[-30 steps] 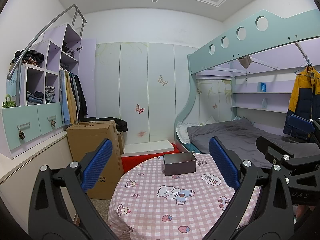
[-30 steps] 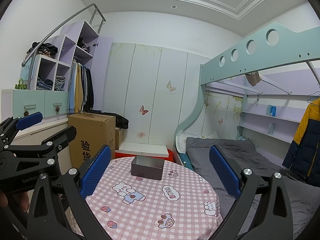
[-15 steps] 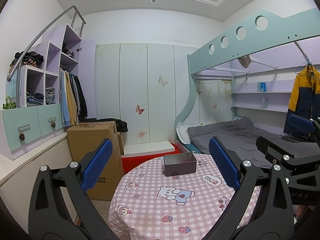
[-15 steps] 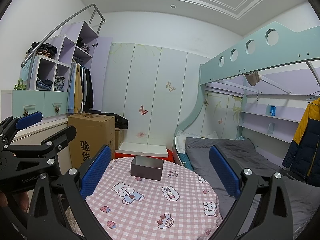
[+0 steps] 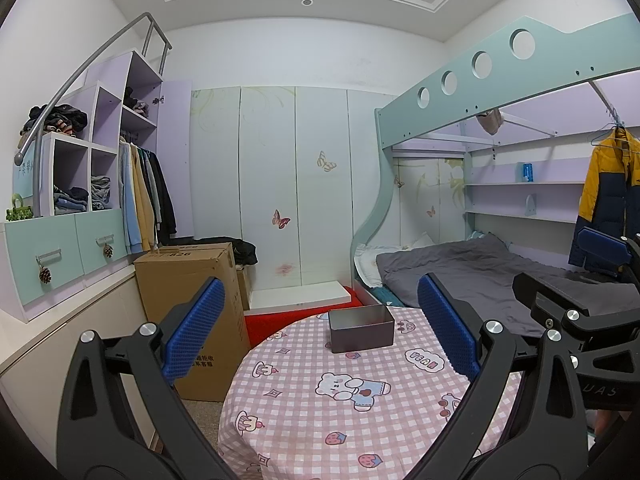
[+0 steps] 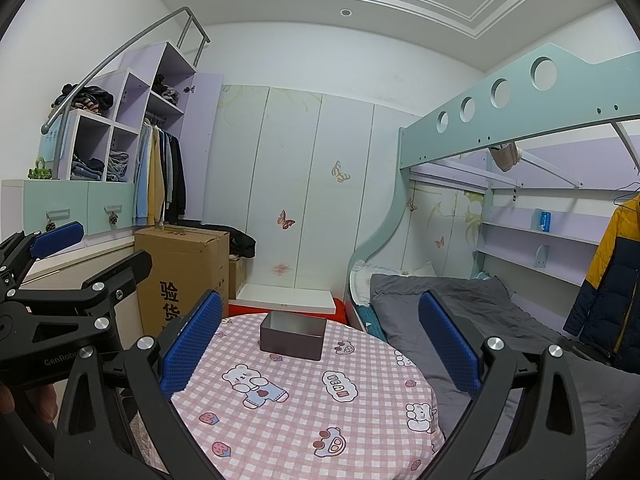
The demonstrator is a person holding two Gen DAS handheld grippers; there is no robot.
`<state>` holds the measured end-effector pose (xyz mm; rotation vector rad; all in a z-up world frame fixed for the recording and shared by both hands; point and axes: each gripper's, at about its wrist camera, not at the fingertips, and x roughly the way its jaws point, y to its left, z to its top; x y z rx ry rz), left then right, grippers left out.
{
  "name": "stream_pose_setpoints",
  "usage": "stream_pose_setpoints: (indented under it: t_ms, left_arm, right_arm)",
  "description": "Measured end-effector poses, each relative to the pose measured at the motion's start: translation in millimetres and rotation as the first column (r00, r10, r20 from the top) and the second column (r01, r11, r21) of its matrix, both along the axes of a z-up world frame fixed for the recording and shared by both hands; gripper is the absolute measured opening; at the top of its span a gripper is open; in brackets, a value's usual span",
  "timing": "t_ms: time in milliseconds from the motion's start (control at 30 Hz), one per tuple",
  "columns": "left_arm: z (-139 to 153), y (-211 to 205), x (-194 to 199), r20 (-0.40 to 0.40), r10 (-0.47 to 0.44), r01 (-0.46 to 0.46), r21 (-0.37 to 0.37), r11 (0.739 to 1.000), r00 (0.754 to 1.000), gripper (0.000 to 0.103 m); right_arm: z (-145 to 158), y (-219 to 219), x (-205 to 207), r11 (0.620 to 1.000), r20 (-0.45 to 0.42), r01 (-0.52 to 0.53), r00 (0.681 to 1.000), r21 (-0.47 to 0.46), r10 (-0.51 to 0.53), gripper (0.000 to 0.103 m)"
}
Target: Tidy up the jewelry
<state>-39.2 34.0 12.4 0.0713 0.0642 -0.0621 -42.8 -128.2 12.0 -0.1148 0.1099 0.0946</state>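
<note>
Both grippers idle above the near edge of the round table (image 5: 304, 412): left gripper (image 5: 320, 332) spread wide, nothing between the blue pads (image 5: 194, 330); right gripper (image 6: 320, 340) same, wide apart and empty. Each sits beside the other, level, right gripper visible at the right edge of the left view. Directly below and ahead: pink checked tablecloth (image 6: 304, 412) with cartoon prints, looks soft, will likely slide or bunch if dragged on. Further ahead, roughly centred between each gripper's fingers, near the far edge of the table: grey metal box (image 5: 361, 329), open top, rectangular, upright. No jewelry visible anywhere; inside of box hidden from this angle. Judgement: box is thin-walled, light, stiff, smooth sides so probably slippery; best hold is across the short walls or pinch one rim wall. Jewelry, if it turns up, will be small, light, snaggy. Room: table surface between grippers and box is bare, straight reach forward is free. Watch the box's closeness to the far table edge, a push could send it off toward the bed (image 5: 480, 272). Left of the table, a cardboard carton (image 5: 188, 280) stands close; right side drops to the bed. Beyond: wardrobe wall (image 5: 296, 184), well apart.
</note>
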Motion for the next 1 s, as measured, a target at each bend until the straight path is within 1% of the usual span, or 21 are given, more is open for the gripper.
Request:
stream_pose_setpoints:
  t_ms: [633, 1000]
  left_arm:
    - [-1.9, 0.5, 3.1, -0.009, -0.002, 0.002, 0.003, 1.0, 1.0, 0.095]
    - [-7.6, 3.6, 12.3, -0.024, -0.005, 0.005, 0.006, 1.0, 1.0, 0.095]
  right_arm:
    - [-3.6, -4.3, 2.0, 1.0, -0.01, 0.005, 1.0, 0.002, -0.005, 0.095]
    - [-8.8, -4.3, 7.5, 1.0, -0.025, 0.009, 1.0, 0.004, -0.009, 0.095]
